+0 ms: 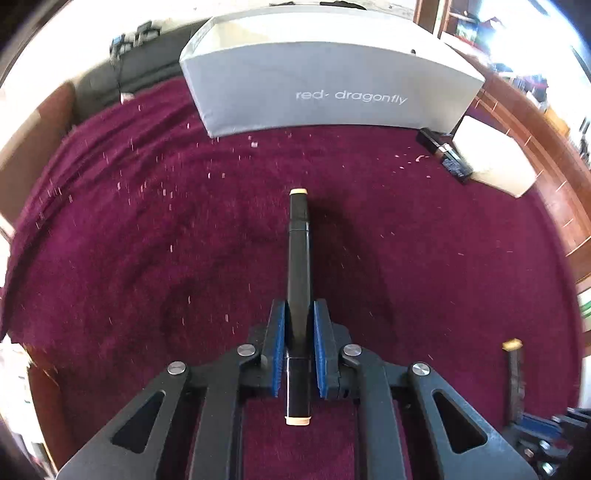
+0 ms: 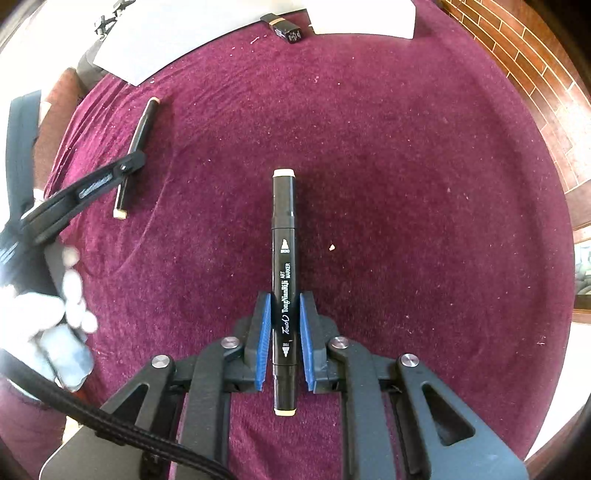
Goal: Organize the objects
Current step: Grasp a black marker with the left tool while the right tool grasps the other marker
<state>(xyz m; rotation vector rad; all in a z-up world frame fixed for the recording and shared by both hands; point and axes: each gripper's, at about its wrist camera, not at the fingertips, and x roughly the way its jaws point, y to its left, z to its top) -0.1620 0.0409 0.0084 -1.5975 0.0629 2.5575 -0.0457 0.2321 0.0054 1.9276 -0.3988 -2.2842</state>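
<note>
My left gripper [image 1: 298, 310] is shut on a black art marker with beige end caps [image 1: 298, 254], which points forward over the maroon cloth [image 1: 147, 240] toward a grey box lettered "red-dragonfly" [image 1: 325, 96]. My right gripper [image 2: 284, 301] is shut on a second black marker [image 2: 283, 236] with white "Touch" lettering, also pointing forward. The left gripper and its marker [image 2: 138, 140] show at the left of the right wrist view. The right gripper's marker [image 1: 514, 376] shows at the lower right of the left wrist view.
A small black object [image 1: 445, 155] and a white box [image 1: 495, 155] lie right of the grey box. The black object [image 2: 286, 27] and white sheets [image 2: 362, 16] show at the top of the right wrist view. Brick floor [image 2: 535, 74] lies beyond the cloth's edge.
</note>
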